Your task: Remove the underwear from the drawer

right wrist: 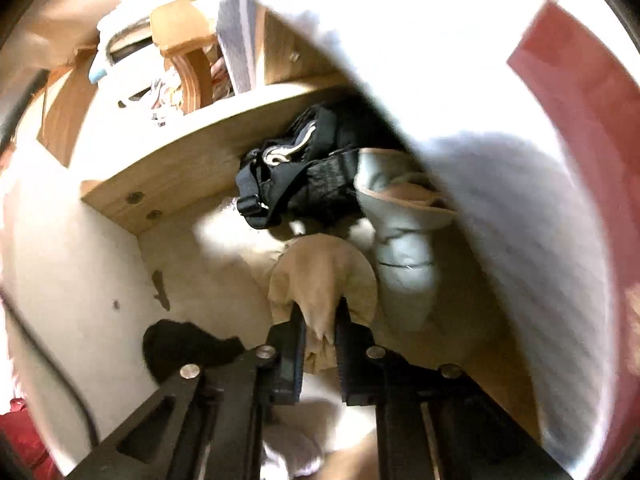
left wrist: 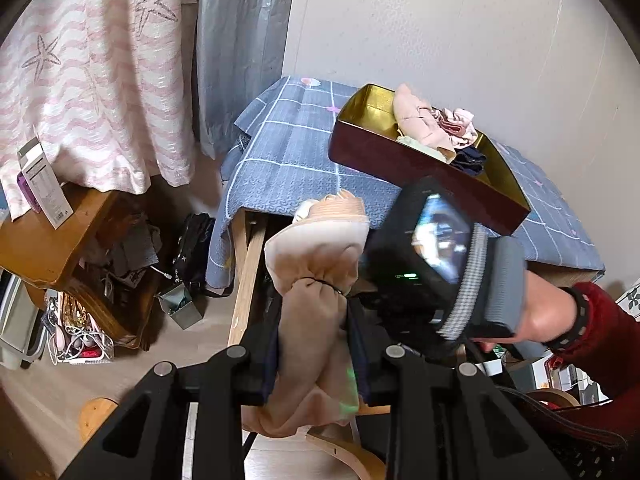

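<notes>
Beige cloth fills both sets of jaws. The left gripper [left wrist: 312,344] points steeply down and is clenched on a bundled piece of beige underwear [left wrist: 320,248], tied at its neck by a thin dark band, so that the pale top puffs out above the fingers and the rest hangs down between them. Just to its right, the person's right hand [left wrist: 536,312], in a dark red sleeve [left wrist: 600,340] with a black wristband, grips the grey handle of the other tool, which tips steeply downward below the near edge of the table [left wrist: 280,160] with its blue checked cover. On that table, farther back, sits a dark red box [left wrist: 420,168] with a gold inside, holding more pink and dark garments. In the right wrist view, the right gripper [right wrist: 320,316] reaches down into the wooden drawer [right wrist: 168,168] and has pinched a second beige piece of underwear [right wrist: 324,268] tightly between its narrow fingers. Beyond it in the drawer lie a black strappy garment [right wrist: 304,172] and a pale grey-green bundle [right wrist: 404,248]; a small black item [right wrist: 180,344] lies near the left finger. The view is blurred and overexposed at the edges.
</notes>
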`<state>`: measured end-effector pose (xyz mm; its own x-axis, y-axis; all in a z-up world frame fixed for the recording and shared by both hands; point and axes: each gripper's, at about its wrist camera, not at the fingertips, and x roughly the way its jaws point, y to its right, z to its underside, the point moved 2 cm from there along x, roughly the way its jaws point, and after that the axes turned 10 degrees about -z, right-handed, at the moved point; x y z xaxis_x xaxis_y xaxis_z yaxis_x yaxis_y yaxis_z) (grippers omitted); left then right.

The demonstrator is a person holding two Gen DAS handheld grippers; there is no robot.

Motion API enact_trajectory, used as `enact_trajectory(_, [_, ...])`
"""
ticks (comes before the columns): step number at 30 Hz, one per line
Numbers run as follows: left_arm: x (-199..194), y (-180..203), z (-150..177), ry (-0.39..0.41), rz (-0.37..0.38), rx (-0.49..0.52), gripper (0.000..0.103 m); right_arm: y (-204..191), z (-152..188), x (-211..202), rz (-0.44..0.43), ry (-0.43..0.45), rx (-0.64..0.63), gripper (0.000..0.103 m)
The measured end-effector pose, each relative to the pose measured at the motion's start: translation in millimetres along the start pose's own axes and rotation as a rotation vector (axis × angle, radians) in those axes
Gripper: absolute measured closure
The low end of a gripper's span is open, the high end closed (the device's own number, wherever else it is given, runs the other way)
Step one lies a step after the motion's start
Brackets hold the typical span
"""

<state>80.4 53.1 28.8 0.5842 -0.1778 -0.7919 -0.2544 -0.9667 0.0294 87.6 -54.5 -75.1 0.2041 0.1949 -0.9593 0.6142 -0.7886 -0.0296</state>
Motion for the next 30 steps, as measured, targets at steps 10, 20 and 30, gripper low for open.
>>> enact_trajectory(10, [0,25,-3,0.012,0.006,0.052,0.073,1,48,-86,0.022,0.162,0.076,0.092])
enact_trajectory(20, [-2,63,-18,0.059,0.026,0.142,0.073,6,95,-176,0.058,0.330,0.206,0.092])
enact_trajectory(30, [-8,100,-57,0.125,0.083,0.224,0.073,27,121,-238,0.120,0.485,0.342,0.092])
